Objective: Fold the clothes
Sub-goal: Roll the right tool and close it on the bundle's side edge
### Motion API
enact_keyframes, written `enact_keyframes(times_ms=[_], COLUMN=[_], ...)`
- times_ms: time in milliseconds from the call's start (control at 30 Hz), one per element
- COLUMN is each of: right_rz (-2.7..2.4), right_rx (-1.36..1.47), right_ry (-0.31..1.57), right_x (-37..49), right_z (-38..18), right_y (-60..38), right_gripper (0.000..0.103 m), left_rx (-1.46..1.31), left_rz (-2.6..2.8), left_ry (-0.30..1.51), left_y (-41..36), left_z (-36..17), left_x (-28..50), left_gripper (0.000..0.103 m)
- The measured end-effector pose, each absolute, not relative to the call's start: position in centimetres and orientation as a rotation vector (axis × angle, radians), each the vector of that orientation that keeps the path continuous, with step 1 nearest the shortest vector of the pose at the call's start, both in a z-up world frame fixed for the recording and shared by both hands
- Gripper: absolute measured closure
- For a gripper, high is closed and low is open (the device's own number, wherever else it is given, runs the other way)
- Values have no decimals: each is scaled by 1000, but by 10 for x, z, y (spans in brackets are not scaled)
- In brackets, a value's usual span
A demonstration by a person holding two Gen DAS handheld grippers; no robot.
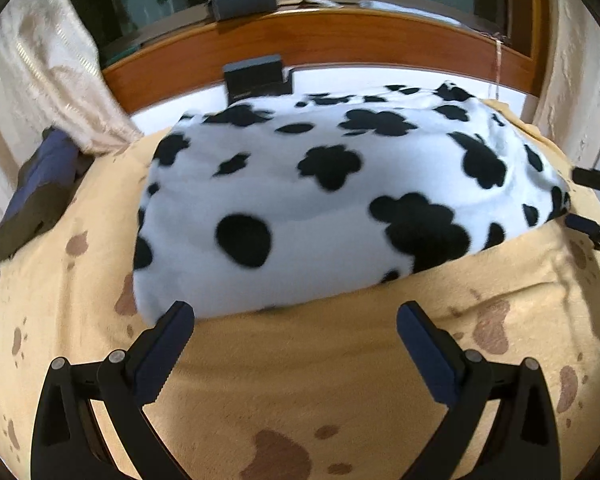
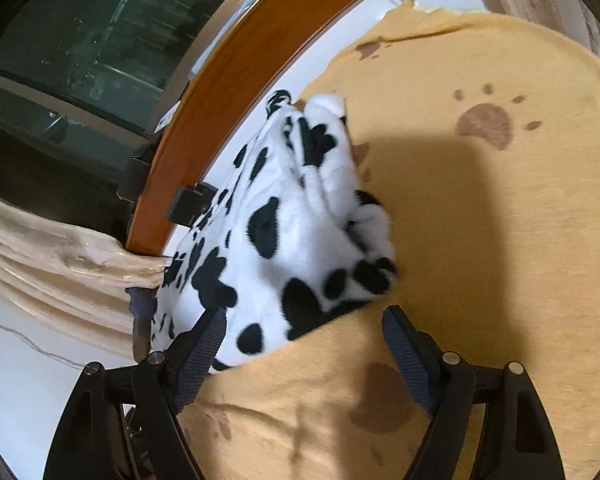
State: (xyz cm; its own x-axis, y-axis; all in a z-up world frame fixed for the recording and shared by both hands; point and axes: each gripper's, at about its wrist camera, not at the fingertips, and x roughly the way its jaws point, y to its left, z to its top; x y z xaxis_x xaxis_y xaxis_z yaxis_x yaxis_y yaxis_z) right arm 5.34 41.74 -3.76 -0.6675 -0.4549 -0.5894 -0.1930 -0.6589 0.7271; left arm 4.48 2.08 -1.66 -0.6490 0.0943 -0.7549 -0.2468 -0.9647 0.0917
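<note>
A fluffy cow-print fleece garment [image 1: 320, 200] lies folded into a thick, rounded slab just ahead of the left gripper [image 1: 296, 344], its long axis running across that gripper's view from side to side. From the right gripper [image 2: 304, 344] it stretches away ahead and to the left, bunched at its near corner. Both grippers stand wide apart, holding nothing. Under it spreads a soft tan blanket with brown paw prints [image 1: 340, 380]. Beyond sit a small black box [image 1: 258, 78], its label unreadable, a wooden rail [image 1: 320, 40] and cream curtains [image 1: 40, 80].
</note>
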Motion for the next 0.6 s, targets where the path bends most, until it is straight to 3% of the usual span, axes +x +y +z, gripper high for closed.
enact_keyframes(times_ms=[333,600], right_rz=[-2637,-2766], right_rx=[1117,1061], right_ry=[-1374,-1364], right_x=[54,48], right_z=[-40,-40], right_y=[409,396], right_gripper=[21,21], left_rx=[-1152,-1173], left_rz=[2642,2613], left_ry=[272,225], left_y=[33,36], left_z=[0,-5], left_x=[37,28], left_gripper=[1,1])
